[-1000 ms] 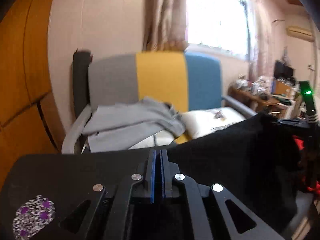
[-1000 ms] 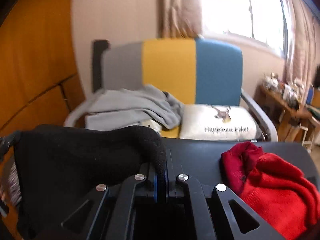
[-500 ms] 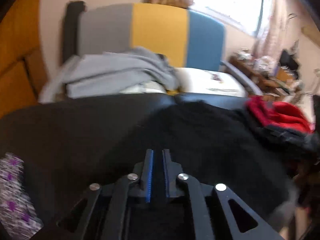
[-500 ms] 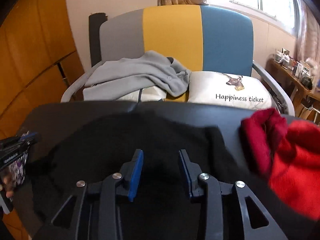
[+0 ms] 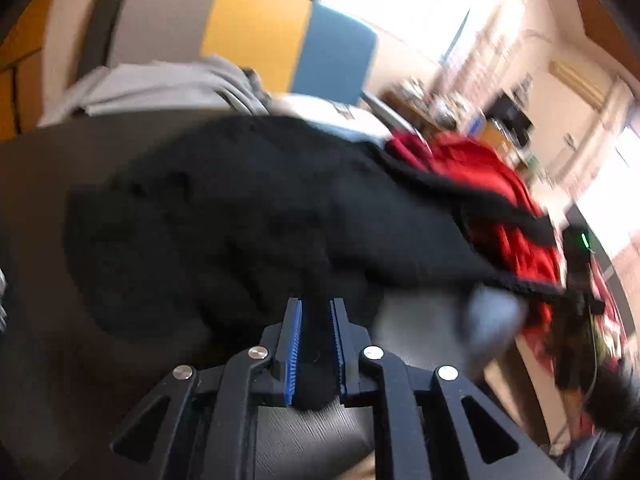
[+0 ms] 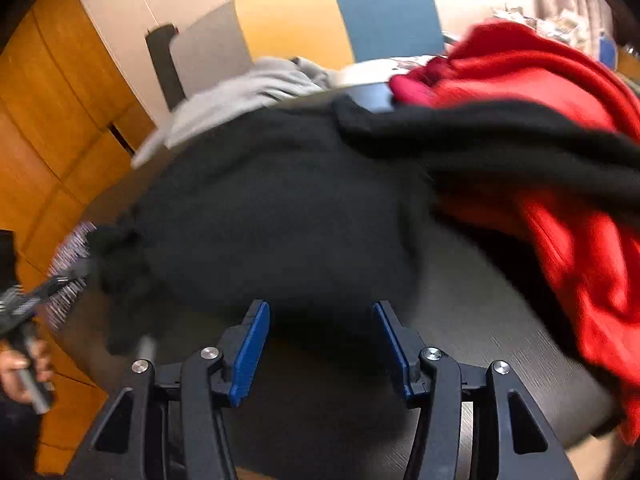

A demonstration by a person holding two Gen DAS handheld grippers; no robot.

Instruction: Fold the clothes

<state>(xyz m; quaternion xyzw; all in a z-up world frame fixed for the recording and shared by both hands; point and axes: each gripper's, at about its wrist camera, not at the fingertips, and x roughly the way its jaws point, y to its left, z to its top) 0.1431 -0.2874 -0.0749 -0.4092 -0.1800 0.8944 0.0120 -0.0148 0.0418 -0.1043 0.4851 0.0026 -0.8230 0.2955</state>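
While the black sweater (image 6: 280,208) lies spread on the dark table (image 6: 500,320), a fold seemingly sits between the left gripper's (image 5: 316,344) just-parted pads; the right gripper (image 6: 322,344), just opened wide, stands empty at its near hem.

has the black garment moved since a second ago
Yes. The black garment, held up level with the chair seat before, now lies spread flat on the table, one part draped over the red garment.
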